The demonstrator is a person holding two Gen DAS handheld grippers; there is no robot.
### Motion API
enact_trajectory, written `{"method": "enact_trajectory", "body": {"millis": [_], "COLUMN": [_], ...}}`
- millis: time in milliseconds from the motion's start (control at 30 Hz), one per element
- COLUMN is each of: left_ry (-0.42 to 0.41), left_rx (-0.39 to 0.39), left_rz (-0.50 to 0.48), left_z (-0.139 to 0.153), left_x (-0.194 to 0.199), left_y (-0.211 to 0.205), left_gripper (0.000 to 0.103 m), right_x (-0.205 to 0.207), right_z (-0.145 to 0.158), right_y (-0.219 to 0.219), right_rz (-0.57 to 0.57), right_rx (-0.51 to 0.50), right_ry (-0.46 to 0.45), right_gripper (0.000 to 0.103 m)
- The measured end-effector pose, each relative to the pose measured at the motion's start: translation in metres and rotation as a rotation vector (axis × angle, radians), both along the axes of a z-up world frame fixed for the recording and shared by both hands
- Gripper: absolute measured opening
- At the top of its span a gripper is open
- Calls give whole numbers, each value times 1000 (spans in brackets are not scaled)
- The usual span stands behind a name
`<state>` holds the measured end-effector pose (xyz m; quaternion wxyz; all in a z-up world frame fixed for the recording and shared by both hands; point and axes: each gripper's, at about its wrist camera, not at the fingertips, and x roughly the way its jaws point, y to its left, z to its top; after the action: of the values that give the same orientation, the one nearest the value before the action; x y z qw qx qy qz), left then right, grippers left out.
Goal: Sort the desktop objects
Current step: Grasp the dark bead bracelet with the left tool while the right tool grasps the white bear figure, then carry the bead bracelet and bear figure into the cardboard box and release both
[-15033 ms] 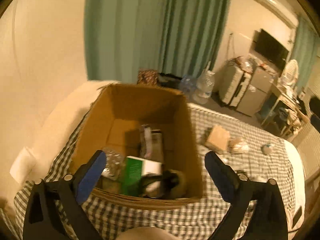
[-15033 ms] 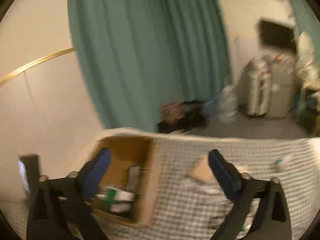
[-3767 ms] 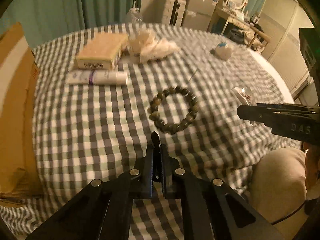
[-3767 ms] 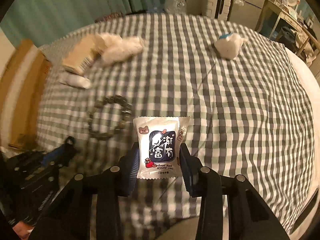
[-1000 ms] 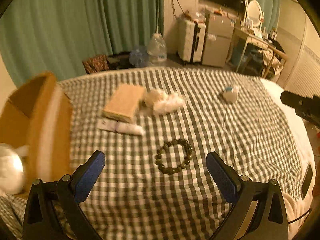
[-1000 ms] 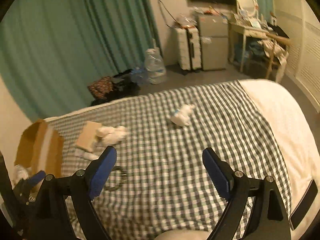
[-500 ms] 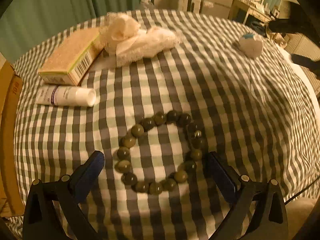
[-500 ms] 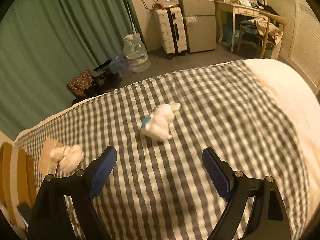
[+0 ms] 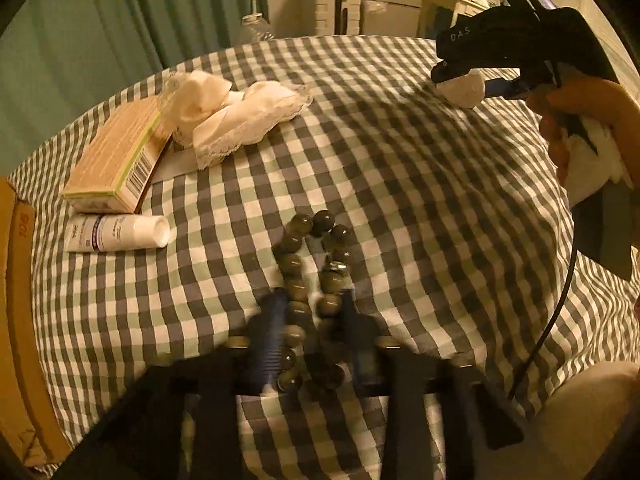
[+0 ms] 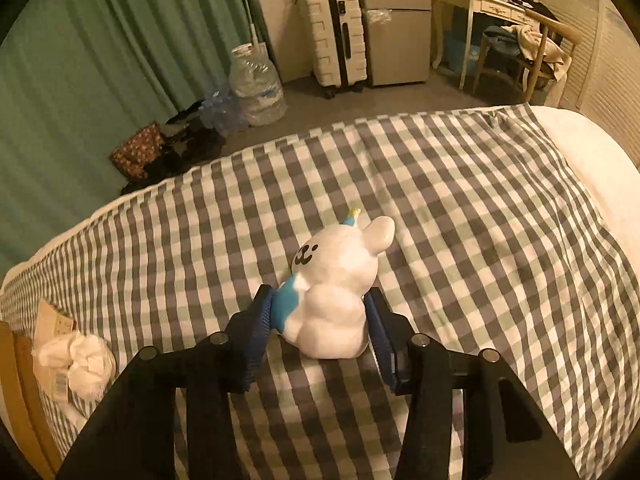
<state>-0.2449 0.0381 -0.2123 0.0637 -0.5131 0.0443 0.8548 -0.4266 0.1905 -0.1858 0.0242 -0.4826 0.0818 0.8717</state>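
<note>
Already the left hand-held gripper (image 9: 312, 332) has its blue pads on either side of the bead bracelet (image 9: 312, 280), which is squeezed into a long narrow loop on the checked bed cover (image 9: 420, 200); blur hides whether the grip is firm. Likely the beads are hard, smooth and slippery on a loose string, so taking several across both strands suits best. Beyond its left tip lie a white tube (image 9: 116, 233), a carton (image 9: 116, 160) and lace cloth (image 9: 236, 112). The right hand-held gripper (image 10: 320, 312) brackets a white bear toy (image 10: 336, 296) at its body, pads touching or nearly; it looks light and probably squashy.
</note>
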Motion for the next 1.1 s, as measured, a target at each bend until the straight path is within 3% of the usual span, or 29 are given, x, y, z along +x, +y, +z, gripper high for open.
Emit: {"method": "enact_trajectory", "body": {"millis": [67, 133, 467, 600, 767, 933, 1100], "left_ry": [2, 3, 116, 179, 256, 332, 395], "left_rx": [-14, -9, -26, -32, -16, 12, -31], "left_rz": [-10, -8, 19, 43, 85, 142, 202], "left_z": [4, 9, 80, 114, 144, 193, 236], "left_x": [1, 5, 33, 47, 60, 78, 91], "left_y": [1, 1, -12, -26, -38, -75, -128], "left_gripper": [21, 10, 10, 10, 10, 10, 11], "right_x": [8, 17, 102, 145, 186, 228, 252], "right_z": [2, 7, 50, 79, 122, 175, 212], "right_y": [0, 3, -11, -25, -45, -81, -132], "right_rz": [-7, -5, 76, 132, 199, 298, 414], "right_rx": [14, 2, -87, -128, -101, -74, -96], "right_ry": [3, 3, 30, 49, 103, 179, 230], "right_gripper": [46, 46, 46, 46, 46, 46, 46]}}
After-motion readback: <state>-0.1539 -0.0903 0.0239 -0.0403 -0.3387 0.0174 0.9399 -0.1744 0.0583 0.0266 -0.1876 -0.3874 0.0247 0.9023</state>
